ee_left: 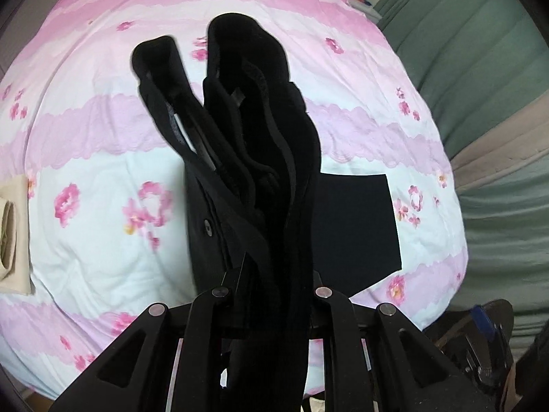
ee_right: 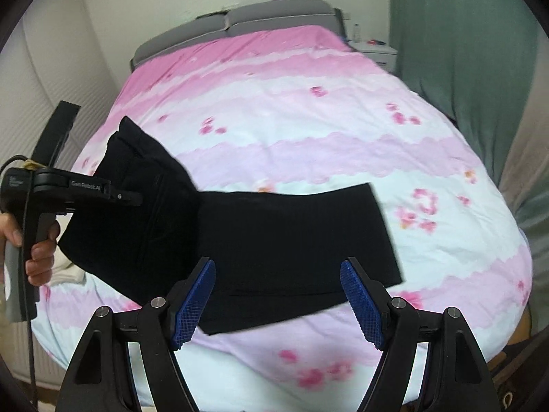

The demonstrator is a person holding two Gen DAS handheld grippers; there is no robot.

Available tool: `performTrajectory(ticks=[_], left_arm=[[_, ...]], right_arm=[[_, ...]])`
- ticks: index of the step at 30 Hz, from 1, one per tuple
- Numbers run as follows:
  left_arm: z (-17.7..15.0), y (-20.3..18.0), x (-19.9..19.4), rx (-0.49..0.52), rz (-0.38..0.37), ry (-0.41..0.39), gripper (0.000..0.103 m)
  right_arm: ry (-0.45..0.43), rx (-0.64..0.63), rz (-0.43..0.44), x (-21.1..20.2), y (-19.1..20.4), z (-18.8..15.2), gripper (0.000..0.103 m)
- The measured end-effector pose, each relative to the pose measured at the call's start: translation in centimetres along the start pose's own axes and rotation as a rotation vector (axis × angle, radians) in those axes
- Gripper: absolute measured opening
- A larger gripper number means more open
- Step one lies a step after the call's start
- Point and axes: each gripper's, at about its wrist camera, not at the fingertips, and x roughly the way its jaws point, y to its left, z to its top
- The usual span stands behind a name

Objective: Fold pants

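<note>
You have the black pants partway through a fold on the bed, one end lifted, the other lying flat on the flowered pink-and-white quilt. Your left gripper has its fingers clamped tight on a thick bunch of the dark cloth, which rises in stacked layers straight up the left wrist view; seams, a waistband-like edge and what looks like a small button show among the folds. In the right wrist view that same left gripper stands at the left of the bed, held in your left hand, with the raised end of the pants hanging from it. Your right gripper hovers over the near edge of the flat part with its blue ribbed pads spread wide and nothing between them.

As a judgement, the fold is begun but not finished: the flat section already looks doubled and squared off, with a clean straight edge at the right, while the raised end has yet to be laid over it and smoothed. The fabric reads as matte, fairly heavy and limp, draping without stiffness. The quilt beneath is soft and puffy, printed with pink blossoms and scalloped bands. A beige folded cloth sits at the bed's left edge, well apart from the pants, and green curtains hang at the right.
</note>
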Motion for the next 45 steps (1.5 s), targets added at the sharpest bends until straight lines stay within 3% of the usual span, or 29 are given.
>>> performTrajectory(ticks=[6, 12, 22, 25, 27, 31, 34, 37, 42, 45], left_arm=[[0.7, -8.6, 4.7, 0.069, 0.115, 0.052, 0.017], [0.7, -15.2, 11.5, 0.102, 0.169, 0.136, 0.017], [0.1, -21.1, 21.9, 0.172, 0.314, 0.231, 0.022], [-0.5, -22.5, 23.0, 0.195, 0.28, 0.233, 0.034], [-0.7, -23.3, 23.1, 0.188, 0.187, 0.251, 0.056], [-1.0, -24.9, 20.2, 0.212, 0.07, 0.199, 0.065], [-1.3, -24.8, 16.7, 0.243, 0.058, 0.123, 0.067], [-1.7, -22.9, 13.9, 0.258, 0.089, 0.067, 0.072], [-3.5, -18.8, 11.8, 0.303, 0.237, 0.039, 0.072], [-3.9, -15.9, 12.3, 0.217, 0.267, 0.065, 0.072]], right_arm=[[-0.018, 0.073, -0.015, -1.2, -7.9, -0.6, 0.076], [-0.012, 0.134, -0.052, -1.8, -14.4, -1.3, 0.076], [0.027, 0.24, -0.146, -0.7, -22.1, -3.0, 0.076], [0.041, 0.26, -0.166, -0.5, -23.3, -3.6, 0.076], [0.05, 0.267, -0.172, -0.4, -24.0, -3.9, 0.076], [0.057, 0.263, -0.169, -0.1, -24.3, -4.1, 0.076], [0.049, 0.24, -0.16, -0.1, -23.9, -3.9, 0.076], [0.047, 0.208, -0.118, 0.5, -23.0, -3.3, 0.076], [0.067, 0.169, 0.017, 3.0, -21.2, -2.4, 0.076], [0.099, 0.138, 0.092, 5.6, -19.8, -1.8, 0.076]])
